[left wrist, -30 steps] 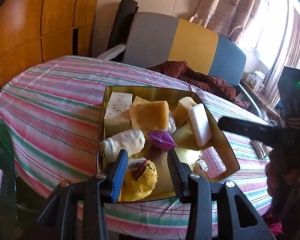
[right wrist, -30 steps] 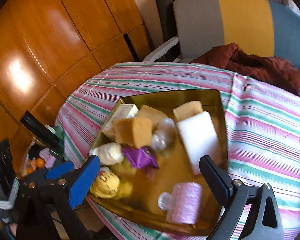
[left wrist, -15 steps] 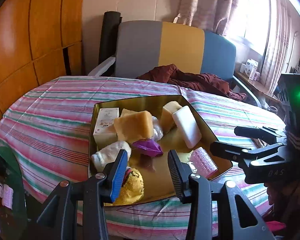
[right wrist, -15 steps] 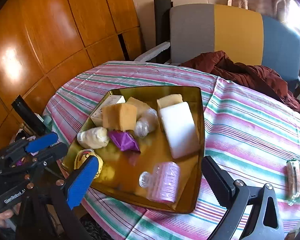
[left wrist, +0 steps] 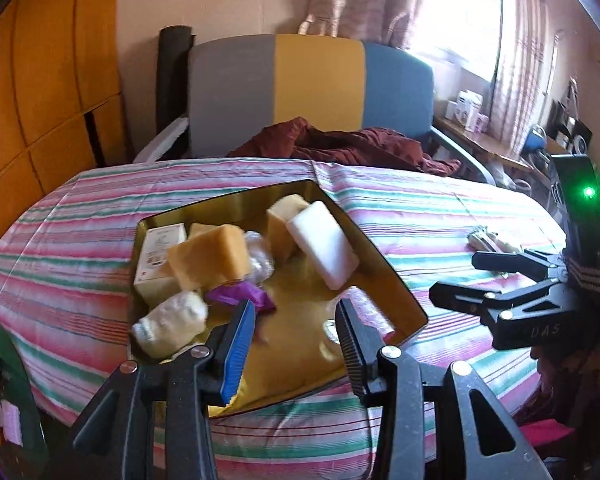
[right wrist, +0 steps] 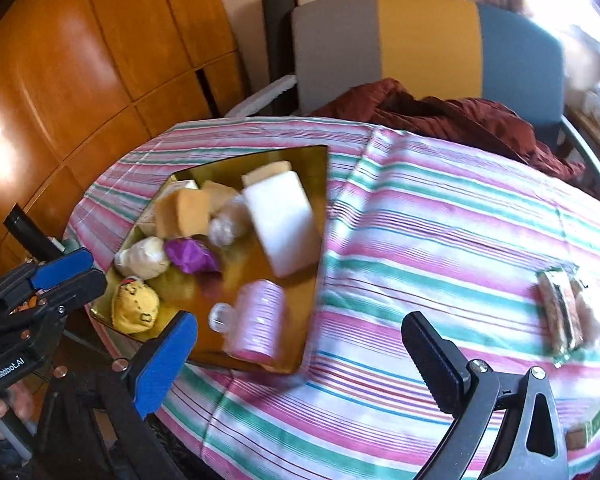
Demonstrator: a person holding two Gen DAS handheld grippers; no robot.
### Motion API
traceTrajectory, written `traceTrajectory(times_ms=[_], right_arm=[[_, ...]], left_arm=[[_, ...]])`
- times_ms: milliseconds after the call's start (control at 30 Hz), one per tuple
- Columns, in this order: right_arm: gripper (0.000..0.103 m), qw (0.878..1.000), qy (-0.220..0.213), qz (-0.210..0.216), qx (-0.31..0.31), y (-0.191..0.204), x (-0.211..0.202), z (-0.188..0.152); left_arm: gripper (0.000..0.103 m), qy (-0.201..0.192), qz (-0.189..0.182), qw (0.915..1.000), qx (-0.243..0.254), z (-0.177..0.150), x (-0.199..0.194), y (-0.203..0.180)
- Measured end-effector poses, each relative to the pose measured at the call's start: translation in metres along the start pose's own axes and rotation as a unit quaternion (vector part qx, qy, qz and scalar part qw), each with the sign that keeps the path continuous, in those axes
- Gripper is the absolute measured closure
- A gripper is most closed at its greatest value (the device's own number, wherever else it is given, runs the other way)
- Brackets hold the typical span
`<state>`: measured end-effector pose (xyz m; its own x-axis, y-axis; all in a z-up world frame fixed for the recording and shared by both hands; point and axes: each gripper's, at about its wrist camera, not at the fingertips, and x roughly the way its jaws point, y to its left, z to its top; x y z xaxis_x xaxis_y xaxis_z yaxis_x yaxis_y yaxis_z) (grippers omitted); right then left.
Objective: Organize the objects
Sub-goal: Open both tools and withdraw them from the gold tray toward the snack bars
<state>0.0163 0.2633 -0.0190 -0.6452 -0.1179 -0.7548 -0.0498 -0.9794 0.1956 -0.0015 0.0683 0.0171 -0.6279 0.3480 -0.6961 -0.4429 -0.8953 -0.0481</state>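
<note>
On the striped tablecloth [right wrist: 420,240], a shallow gold metal tray [right wrist: 260,272] holds jumbled toiletries.
Inside: three yellow sponges [left wrist: 210,256], one white block [right wrist: 280,220], one pink ribbed bottle [right wrist: 258,326]. Left gripper [left wrist: 296,344] and right gripper [right wrist: 300,364] hover spread, empty.

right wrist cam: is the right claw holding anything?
No. The right claw is open and empty above the striped tablecloth, beside the gold tray.

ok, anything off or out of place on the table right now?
Mostly the gold tray: items sit in it in a jumble, the white block leaning on a sponge. A wrapped snack pack and a small box lie outside it on the cloth. No spill or damage visible.
</note>
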Motion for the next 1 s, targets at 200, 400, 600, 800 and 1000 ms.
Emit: traceTrajectory(times_ms=[200,400,600,800,1000], right_arm=[[0.0,0.999,-0.002,-0.028,0.033,-0.037,-0.013,-0.008],[0.0,0.996,-0.008,-0.06,0.063,-0.075,-0.031,-0.012],[0.0,0.989,-0.015,-0.114,0.093,-0.125,-0.058,-0.016],[0.0,0.972,-0.022,-0.159,0.172,-0.199,-0.096,-0.027],[0.0,0.949,-0.008,-0.185,0.254,-0.264,-0.11,-0.051]], left_arm=[[0.061,0.008,-0.015,0.9995,0.028,0.005,0.007,-0.025],[0.061,0.012,-0.034,0.9977,0.056,0.009,0.014,-0.047],[0.061,0.019,-0.056,0.9947,0.083,0.011,0.021,-0.069],[0.061,0.021,-0.077,0.9917,0.1,0.016,0.027,-0.087],[0.061,0.034,-0.094,0.9882,0.116,0.019,0.037,-0.107]])
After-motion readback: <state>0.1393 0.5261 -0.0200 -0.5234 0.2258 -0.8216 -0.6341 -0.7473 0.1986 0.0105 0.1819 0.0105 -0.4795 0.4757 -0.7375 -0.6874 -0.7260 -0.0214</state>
